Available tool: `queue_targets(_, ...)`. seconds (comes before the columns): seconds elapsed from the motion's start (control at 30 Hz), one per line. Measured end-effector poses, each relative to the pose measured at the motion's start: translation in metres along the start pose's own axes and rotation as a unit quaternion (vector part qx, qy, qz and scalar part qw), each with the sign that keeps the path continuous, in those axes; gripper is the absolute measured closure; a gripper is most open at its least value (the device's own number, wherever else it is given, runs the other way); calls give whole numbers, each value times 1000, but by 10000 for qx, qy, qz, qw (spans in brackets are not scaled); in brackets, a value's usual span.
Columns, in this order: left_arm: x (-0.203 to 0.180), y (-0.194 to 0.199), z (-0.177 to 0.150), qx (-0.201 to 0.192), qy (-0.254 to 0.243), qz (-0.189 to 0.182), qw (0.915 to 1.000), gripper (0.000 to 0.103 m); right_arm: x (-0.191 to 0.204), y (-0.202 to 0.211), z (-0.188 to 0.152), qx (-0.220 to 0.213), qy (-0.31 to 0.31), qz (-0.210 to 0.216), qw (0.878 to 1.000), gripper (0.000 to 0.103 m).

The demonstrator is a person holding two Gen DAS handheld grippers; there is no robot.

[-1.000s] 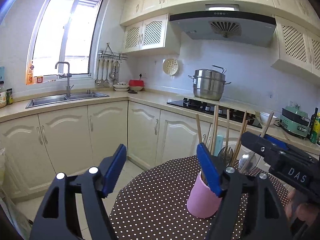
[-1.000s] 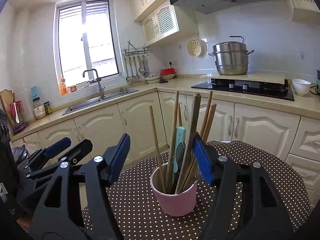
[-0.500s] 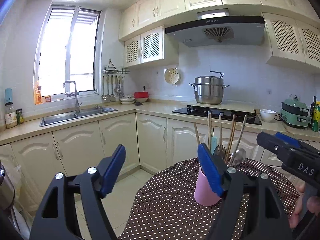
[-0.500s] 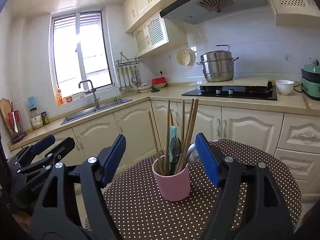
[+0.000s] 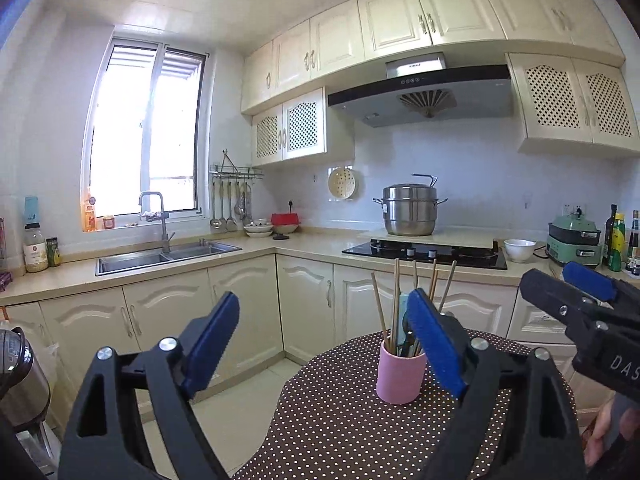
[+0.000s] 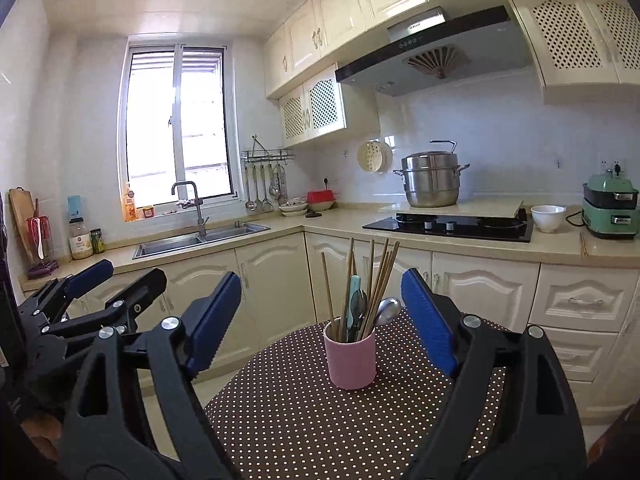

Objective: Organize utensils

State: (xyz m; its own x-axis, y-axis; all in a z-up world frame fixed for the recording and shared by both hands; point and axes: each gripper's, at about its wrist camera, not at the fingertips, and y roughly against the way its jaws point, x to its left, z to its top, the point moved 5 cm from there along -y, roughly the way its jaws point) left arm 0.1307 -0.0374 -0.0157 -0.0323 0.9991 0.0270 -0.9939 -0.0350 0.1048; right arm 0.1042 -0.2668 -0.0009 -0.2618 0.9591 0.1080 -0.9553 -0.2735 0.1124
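Observation:
A pink cup (image 6: pixel 350 360) stands upright on the round brown polka-dot table (image 6: pixel 304 420); it also shows in the left wrist view (image 5: pixel 400 376). It holds several wooden chopsticks (image 6: pixel 382 276), a teal-handled fork (image 6: pixel 355 304) and a metal spoon (image 6: pixel 387 311). My right gripper (image 6: pixel 322 320) is open and empty, held back from the cup and above the table. My left gripper (image 5: pixel 326 344) is open and empty, to the left of the cup. The right gripper also shows at the right edge of the left wrist view (image 5: pixel 580 296).
Cream cabinets and a counter run behind the table, with a sink (image 6: pixel 200 238), a black hob (image 6: pixel 452 226) bearing a steel pot (image 6: pixel 432 180), a white bowl (image 6: pixel 548 218) and a green cooker (image 6: pixel 610 210). A steel kettle (image 5: pixel 18 380) stands at lower left.
Both grippers have pulled back and up from the cup, which now looks smaller and farther off. Both stay open and empty. The utensils stand in the cup as before.

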Motion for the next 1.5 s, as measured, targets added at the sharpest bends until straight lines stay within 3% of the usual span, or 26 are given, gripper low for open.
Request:
queue_targets(0.53,2,54,23,-499,110,4,9987,12,26,49,18,-545,509,-164,9971,13)
queue_targets(1.5,10,58,19,-505,171,45,9986,11,26,51,12,-466,536,-143,9974,12)
